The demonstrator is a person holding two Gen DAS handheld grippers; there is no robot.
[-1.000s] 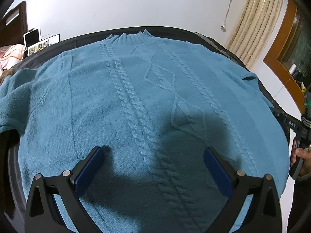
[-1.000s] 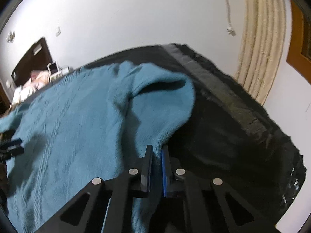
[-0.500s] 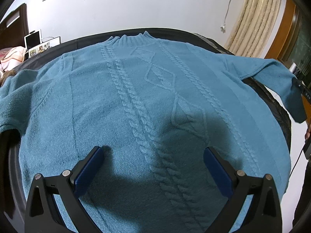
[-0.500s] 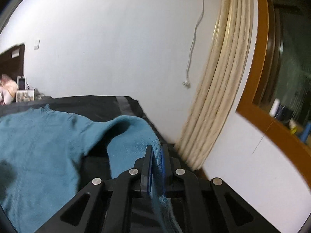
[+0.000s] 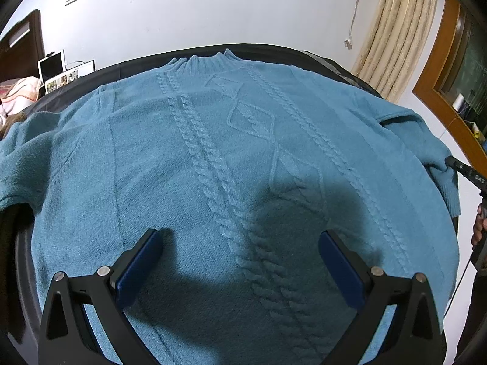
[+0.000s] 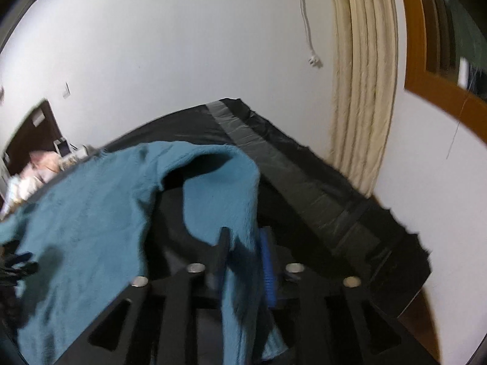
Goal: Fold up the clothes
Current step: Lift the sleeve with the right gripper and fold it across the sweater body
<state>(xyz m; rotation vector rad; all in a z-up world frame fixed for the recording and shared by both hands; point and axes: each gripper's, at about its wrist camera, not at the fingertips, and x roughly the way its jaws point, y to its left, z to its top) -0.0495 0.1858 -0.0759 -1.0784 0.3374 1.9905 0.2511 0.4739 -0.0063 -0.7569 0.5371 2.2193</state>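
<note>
A teal cable-knit sweater (image 5: 243, 152) lies spread front-up on a black-covered table (image 6: 319, 188), collar at the far side. My left gripper (image 5: 239, 237) hovers open over the sweater's lower middle, with nothing between its blue pads. The sweater's right sleeve (image 6: 219, 188) arches up off the table and hangs down between the fingers of my right gripper (image 6: 243, 234). Those jaws are opening, and the cloth sits loosely in the gap. In the left wrist view the same sleeve (image 5: 438, 164) droops over the table's right edge.
A grey tape strip (image 6: 274, 158) runs along the black cover. A cream curtain (image 6: 362, 76) and a wooden frame (image 6: 426, 60) stand to the right, with a white wall behind. A person's hand (image 5: 478, 228) shows at the right edge. Screens (image 5: 61, 70) sit at the far left.
The right gripper pulled the sleeve out to the right and up, then came back lower, and its shut jaws have parted. The left gripper has kept still.
</note>
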